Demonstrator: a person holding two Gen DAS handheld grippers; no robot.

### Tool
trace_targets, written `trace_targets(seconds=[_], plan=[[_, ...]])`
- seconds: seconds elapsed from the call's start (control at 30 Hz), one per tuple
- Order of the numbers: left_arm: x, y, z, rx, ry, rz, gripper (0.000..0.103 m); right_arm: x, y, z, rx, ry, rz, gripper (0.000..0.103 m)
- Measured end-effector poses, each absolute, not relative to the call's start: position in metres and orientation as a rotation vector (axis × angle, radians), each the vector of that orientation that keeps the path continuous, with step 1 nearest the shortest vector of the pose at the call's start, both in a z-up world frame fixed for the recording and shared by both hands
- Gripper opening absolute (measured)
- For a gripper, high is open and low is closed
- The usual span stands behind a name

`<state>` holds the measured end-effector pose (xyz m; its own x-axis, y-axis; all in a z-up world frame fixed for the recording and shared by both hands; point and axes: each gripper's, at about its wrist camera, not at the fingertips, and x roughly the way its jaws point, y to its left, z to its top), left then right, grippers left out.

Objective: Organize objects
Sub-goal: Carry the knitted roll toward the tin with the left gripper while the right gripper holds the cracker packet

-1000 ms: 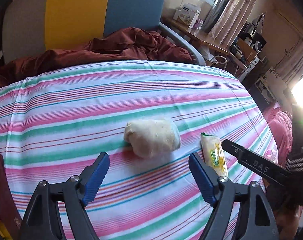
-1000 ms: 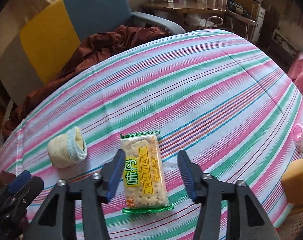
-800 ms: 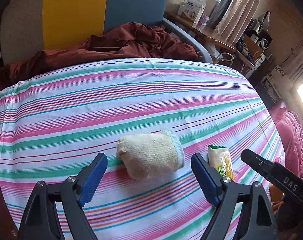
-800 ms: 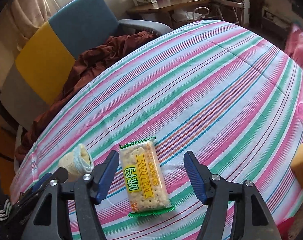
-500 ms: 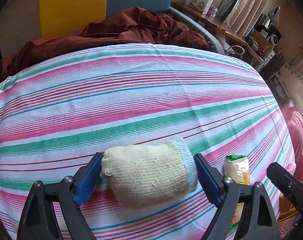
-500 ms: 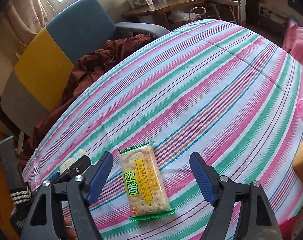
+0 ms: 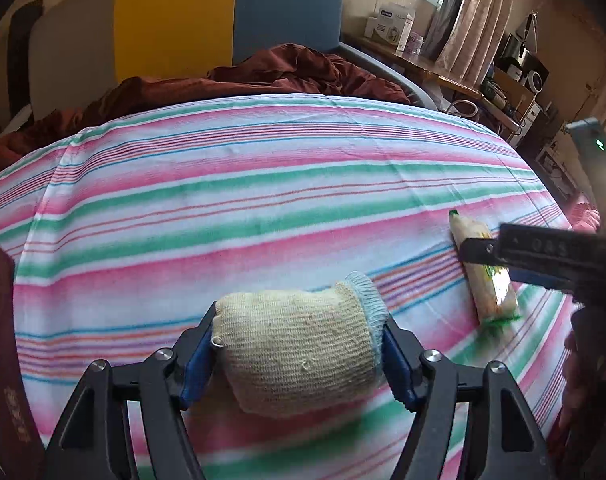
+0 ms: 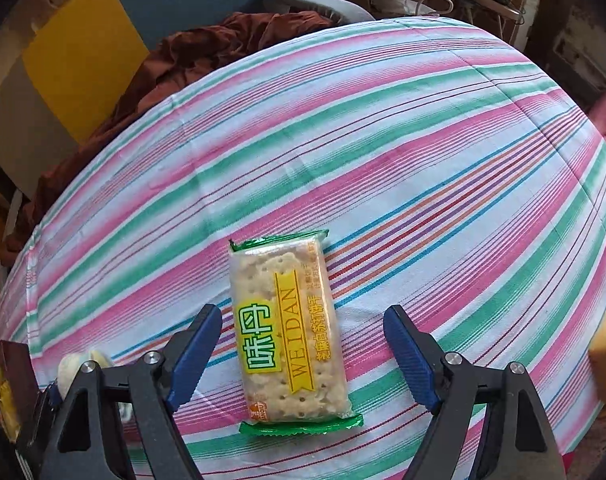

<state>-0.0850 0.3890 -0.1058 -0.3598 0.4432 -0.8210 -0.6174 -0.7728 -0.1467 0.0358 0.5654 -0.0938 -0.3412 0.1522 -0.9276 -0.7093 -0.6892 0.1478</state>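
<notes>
L gripper (image 7: 299, 354): jaws closing, blue pads already touching both ends of the rolled sock (image 7: 299, 344), so it's pinching the sock lengthwise; the sock's long axis runs straight across the gap, closed toe end at the left pad, blue cuff at the right pad. Sock sits dead centre between the fingers, resting on the striped bedsheet (image 7: 263, 184), not lifted as far as I can tell. Out to the right, near but apart from the sock, lies the cracker pack (image 7: 483, 272), w/ the R gripper's black frame over its middle in this view. R gripper (image 8: 303, 356): jaws opening, spread wide, pads clear of the pack on both sides, nothing pinched. Cracker pack (image 8: 287, 328) lies flat on the sheet between and slightly ahead of the fingers, long axis pointing away from the gripper, i.e. parallel to the fingers, so the pads face its two long edges; it sits closer to the left pad than the right, near end roughly level w/ the finger bases. My read: R hand is set to close across the pack's short width; a small shift left would centre it. Beyond the bed edge: a rumpled brown blanket (image 8: 207, 44) on a yellow/blue chair (image 8: 103, 36).
</notes>
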Motion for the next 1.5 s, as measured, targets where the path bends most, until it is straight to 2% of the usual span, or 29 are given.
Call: trace_targets(seconds=[0.13,0.2,0.23,0.27,0.47,0.53,0.6,0.7,0.8,0.97,1.5], plan=[[-0.048,0.355,-0.103,-1.139,0.263,2.201,0.072,0.026,0.552,-0.102,-1.424,0.583,2.056,0.083],[-0.033,0.34,-0.102,-1.105,0.266,2.223,0.072,0.021,0.542,-0.103,-1.446,0.499,2.079,0.072],[-0.025,0.334,-0.103,-1.089,0.262,2.228,0.072,0.02,0.537,-0.1,-1.442,0.491,2.115,0.053],[-0.02,0.329,-0.103,-1.075,0.26,2.232,0.072,0.019,0.532,-0.098,-1.444,0.468,2.138,0.047],[-0.01,0.323,-0.111,-1.044,0.253,2.215,0.072,0.001,0.483,-0.097,-1.548,0.395,2.406,0.047],[-0.009,0.324,-0.113,-1.036,0.262,2.214,0.072,-0.003,0.465,-0.101,-1.602,0.314,2.466,0.048],[-0.009,0.326,-0.114,-1.028,0.27,2.215,0.072,-0.004,0.459,-0.104,-1.601,0.224,2.469,0.048],[-0.006,0.325,-0.115,-1.021,0.295,2.219,0.072,-0.004,0.461,-0.106,-1.598,0.251,2.477,0.049],[-0.005,0.323,-0.115,-1.017,0.301,2.219,0.072,-0.002,0.453,-0.108,-1.583,0.151,2.487,0.049],[-0.006,0.322,-0.115,-1.013,0.3,2.219,0.072,0.004,0.451,-0.103,-1.56,0.185,2.491,0.05],[-0.002,0.323,-0.115,-1.007,0.305,2.217,0.072,-0.003,0.442,-0.1,-1.579,0.13,2.468,0.047]])
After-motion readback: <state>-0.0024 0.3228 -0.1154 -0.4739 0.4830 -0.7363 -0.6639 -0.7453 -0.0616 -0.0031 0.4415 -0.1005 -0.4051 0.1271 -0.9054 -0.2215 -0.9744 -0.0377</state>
